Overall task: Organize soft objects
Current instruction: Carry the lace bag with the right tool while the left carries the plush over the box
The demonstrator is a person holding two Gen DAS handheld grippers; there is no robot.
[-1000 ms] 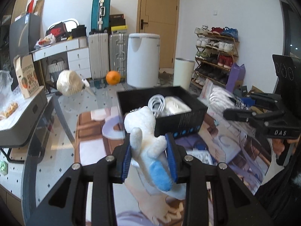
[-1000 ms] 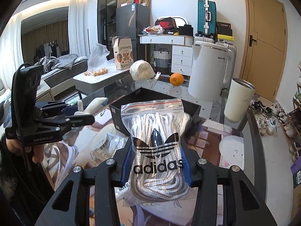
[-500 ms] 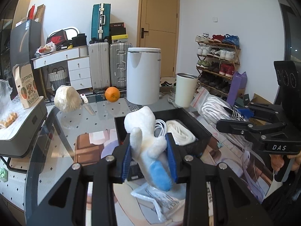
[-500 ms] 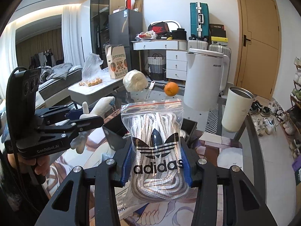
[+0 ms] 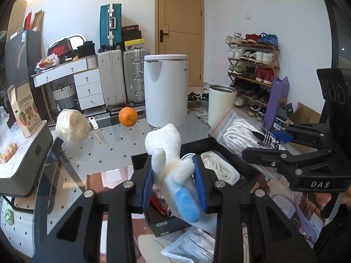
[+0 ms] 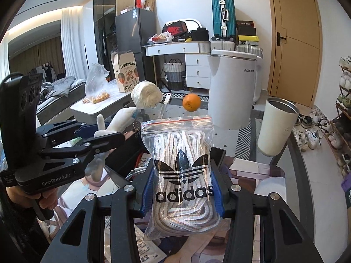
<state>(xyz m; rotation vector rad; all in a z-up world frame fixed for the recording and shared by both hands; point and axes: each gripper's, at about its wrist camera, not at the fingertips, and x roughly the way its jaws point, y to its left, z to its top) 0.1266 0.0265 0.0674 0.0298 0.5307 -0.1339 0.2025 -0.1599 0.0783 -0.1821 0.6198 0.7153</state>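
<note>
Plush (image 5: 169,153): white toy with a blue end, upright between the left gripper's blue pads, pinched at mid-body; held in the air over the near edge of the box. Also seen from the right wrist (image 6: 118,122), sticking up past the left gripper.
Laces bag (image 6: 182,171): clear zip bag of white laces with an adidas logo, upright, squeezed by the right gripper's pads on both sides; hangs above the box's right part. In the left view (image 5: 239,131) it shows at right.
Left gripper (image 5: 173,184): clamped on the plush — pads press its sides.
Right gripper (image 6: 182,190): clamped on the bag, lower half between the pads.
Box (image 5: 219,144): black, open, on the table below both grippers; white coiled cord (image 5: 217,168) inside, some red packaging at the near wall.
Table (image 5: 92,153): glass top with a printed mat; flat plastic packets lie near the camera.
Behind box: orange (image 5: 128,120), white appliance (image 5: 165,89), steel-rim cup (image 5: 221,105), pale yarn ball (image 5: 71,129) with a knife just beside it.
Person: a hand (image 6: 47,199) grips the left gripper's handle.
</note>
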